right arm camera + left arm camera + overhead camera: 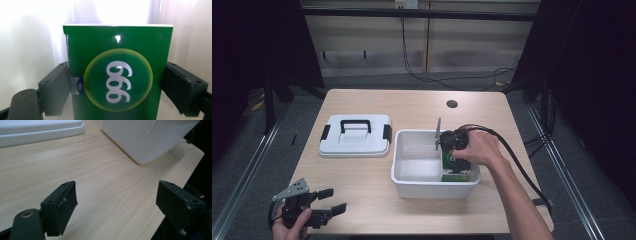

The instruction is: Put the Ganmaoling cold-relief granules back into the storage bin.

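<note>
Inside the white plastic tub [412, 187], the right gripper [120, 87] clamps the glossy green cardboard box [120, 75] by its side faces (probably light, crushable, slippery), left gripper [117, 205] wide open.

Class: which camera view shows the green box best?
The right gripper view: the green box sits close up between the right gripper's jaws, its 999 label readable. The high view shows a corner of it in the white bin, under the hand.
</note>
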A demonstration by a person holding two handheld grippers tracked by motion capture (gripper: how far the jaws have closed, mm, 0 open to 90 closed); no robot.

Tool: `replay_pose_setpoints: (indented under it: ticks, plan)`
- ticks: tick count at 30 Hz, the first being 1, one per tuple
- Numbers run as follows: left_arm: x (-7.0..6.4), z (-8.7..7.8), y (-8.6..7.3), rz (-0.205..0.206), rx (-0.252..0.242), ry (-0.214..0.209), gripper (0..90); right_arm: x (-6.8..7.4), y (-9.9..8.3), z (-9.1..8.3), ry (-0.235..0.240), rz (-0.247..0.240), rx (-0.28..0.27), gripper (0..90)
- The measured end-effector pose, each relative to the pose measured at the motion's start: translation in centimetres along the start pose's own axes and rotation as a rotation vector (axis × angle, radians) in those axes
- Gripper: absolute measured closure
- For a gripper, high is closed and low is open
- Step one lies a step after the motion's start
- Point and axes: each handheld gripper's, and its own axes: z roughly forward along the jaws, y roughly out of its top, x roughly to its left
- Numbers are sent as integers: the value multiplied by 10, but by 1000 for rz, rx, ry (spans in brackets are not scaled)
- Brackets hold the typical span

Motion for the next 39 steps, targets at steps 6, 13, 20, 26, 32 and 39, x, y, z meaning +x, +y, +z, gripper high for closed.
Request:
replay_pose_setpoints:
  ticks: [6,13,20,26,32,39]
  plan:
    - [0,0,0,-2,1,0,169,0,1,2,-5,-10,7,139]
    - [0,0,0,-2,-1,-1,169,1,2,3,-12,-12,18,137]
    - [0,0,0,-1,0,0,170,4,2,3,-26,-20,17,127]
    - [0,0,0,-2,-2,-2,169,5,2,3,-25,-10,23,119]
    - [0,0,0,-1,-3,-2,170,5,1,0,-17,-27,3,98]
    - [0,0,0,-1,-3,-3,170,5,-3,-6,-22,-7,-38,88]
